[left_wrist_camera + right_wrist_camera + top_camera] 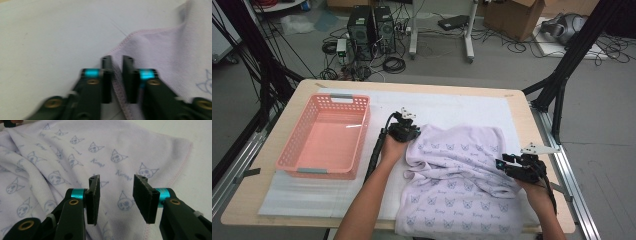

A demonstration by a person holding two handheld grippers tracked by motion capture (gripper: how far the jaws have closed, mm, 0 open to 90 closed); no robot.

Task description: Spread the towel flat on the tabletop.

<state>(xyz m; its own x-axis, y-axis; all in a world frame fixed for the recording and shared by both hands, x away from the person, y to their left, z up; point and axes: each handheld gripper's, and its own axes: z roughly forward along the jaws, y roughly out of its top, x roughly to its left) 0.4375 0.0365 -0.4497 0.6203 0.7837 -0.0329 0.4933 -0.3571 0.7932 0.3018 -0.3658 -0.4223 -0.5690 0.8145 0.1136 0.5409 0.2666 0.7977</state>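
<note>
The lilac towel (457,175) is lying rumpled on the white mat (462,107), its near edge hanging off the table's front. The left gripper (117,75) is pinching the hemmed edge near the far-left corner, jaws nearly pressed together. It's only biting the stitched border, so I'm guessing a quick pull is risking a slip. The right gripper (117,195) is hovering spread over the cloth, gripping nothing, so one side could be dragging and bunching. There's open mat beyond the towel; the pink basket (326,137) is sitting just left, close enough to be bumped
</note>
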